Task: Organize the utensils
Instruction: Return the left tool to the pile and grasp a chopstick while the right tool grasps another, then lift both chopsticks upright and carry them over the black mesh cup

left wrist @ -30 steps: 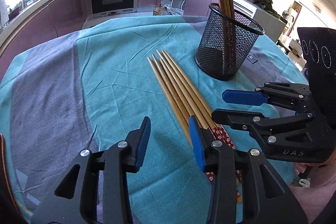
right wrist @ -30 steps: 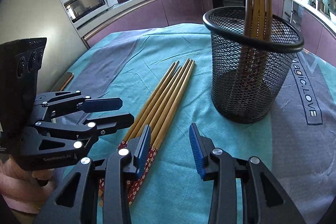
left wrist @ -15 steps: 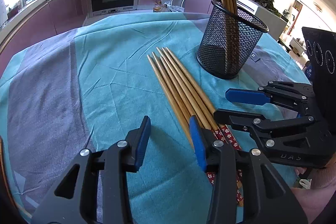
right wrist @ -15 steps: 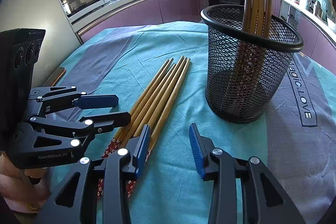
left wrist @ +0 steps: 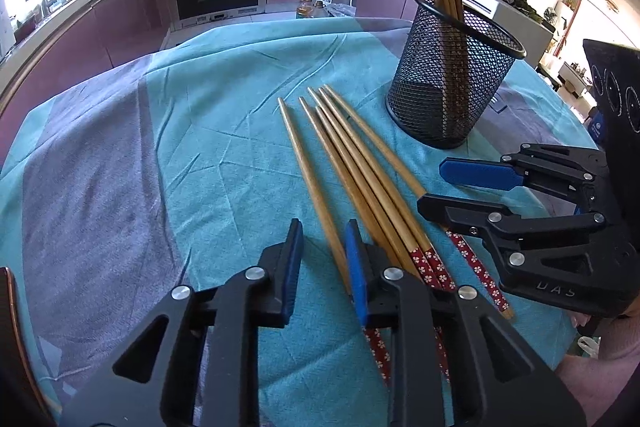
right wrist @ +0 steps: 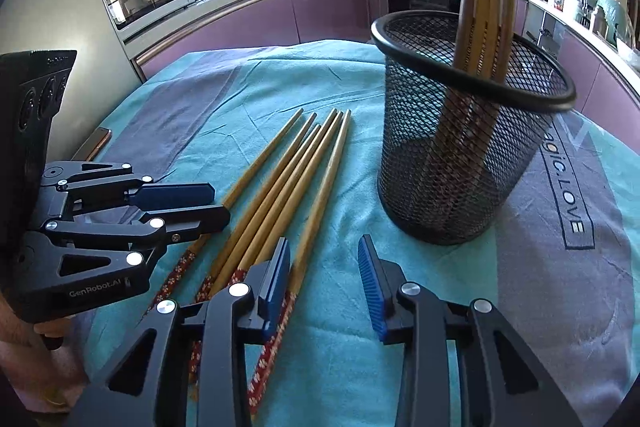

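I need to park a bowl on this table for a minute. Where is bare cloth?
Bare cloth lies left of the loose chopsticks, over the grey stripe, and behind them toward the oven. Another patch sits right of the mesh cup, around the printed lettering. It is crowded between chopsticks and cup, and near both claws: left, right.

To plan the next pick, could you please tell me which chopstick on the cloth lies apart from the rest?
The leftmost chopstick, nearest the left tool: bare cloth shows between it and the other chopsticks, which lie bunched together.
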A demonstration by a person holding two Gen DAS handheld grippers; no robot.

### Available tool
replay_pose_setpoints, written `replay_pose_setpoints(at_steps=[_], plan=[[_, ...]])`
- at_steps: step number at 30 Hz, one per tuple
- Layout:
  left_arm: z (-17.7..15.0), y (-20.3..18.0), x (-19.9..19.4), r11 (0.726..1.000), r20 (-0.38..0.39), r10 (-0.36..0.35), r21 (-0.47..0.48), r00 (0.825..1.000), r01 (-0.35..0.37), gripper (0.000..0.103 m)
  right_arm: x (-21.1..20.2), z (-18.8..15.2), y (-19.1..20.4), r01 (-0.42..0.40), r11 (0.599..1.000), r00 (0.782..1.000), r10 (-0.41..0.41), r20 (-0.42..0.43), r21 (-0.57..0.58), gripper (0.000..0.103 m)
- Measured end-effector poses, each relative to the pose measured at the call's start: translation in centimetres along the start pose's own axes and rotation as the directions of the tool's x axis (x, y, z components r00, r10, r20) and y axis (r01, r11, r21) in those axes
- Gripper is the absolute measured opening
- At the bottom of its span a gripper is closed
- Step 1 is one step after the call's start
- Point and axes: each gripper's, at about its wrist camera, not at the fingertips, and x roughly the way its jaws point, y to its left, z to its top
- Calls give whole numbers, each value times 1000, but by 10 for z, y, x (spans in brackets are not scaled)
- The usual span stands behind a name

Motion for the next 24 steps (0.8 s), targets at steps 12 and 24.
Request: replay_pose_setpoints(at_steps=[12, 24], plan=[[13, 2, 10, 1000, -2, 25, -15, 1000, -25, 16, 12, 9, 2, 38, 999, 999, -38, 12, 15, 21], [13, 12, 6, 995, 17, 18, -94, 1000, -16, 8, 6, 6, -12, -15, 996, 1000, 13, 22, 91, 6]])
